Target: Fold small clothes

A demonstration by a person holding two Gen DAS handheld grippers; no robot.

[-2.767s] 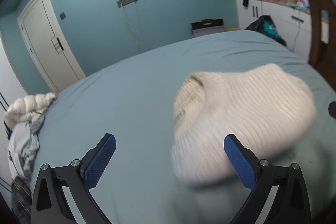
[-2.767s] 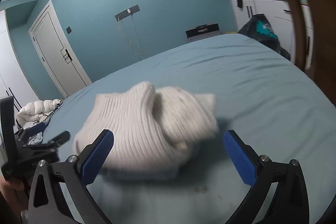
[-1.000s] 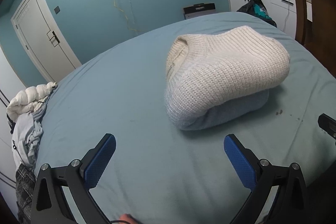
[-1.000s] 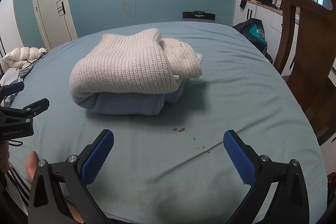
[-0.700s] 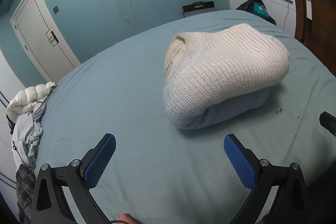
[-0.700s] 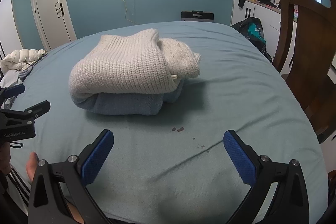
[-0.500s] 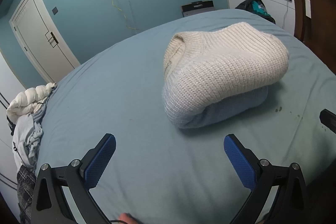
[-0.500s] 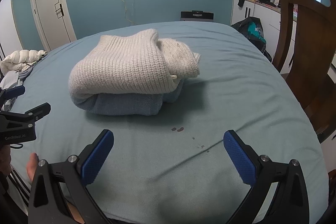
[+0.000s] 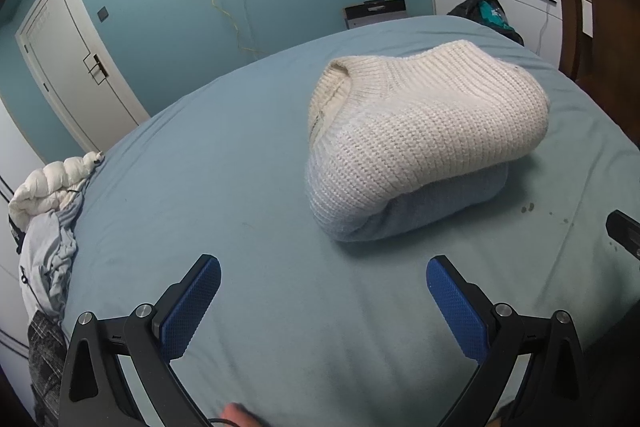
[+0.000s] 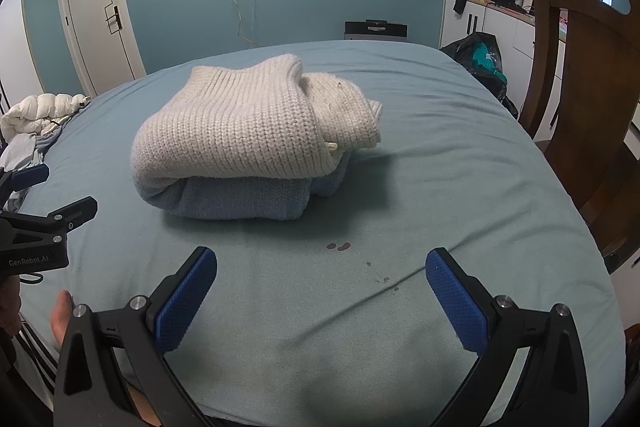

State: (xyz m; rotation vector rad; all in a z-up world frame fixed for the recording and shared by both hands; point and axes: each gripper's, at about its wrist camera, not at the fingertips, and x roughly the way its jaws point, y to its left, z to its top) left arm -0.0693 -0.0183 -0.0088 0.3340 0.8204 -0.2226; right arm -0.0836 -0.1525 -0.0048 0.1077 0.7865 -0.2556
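Holding both tongs wide apart and empty, I hover at the near edge of the bed (image 10: 460, 131). At the left edge of the right wrist frame sits a heap of unfolded clothes (image 10: 36, 123), probably waiting its turn. Below it my left gripper (image 10: 40, 201) shows side-on, its body printed "GenRobot.AI". In the middle of the frame the folded sweater (image 10: 248, 131) rests on the sheet, cream half doubled over blue half, set clear of the pile so it keeps its shape. My right gripper (image 10: 320, 279) frames the lower middle, touching nothing. A wooden chair (image 10: 588, 67) stands at the right.
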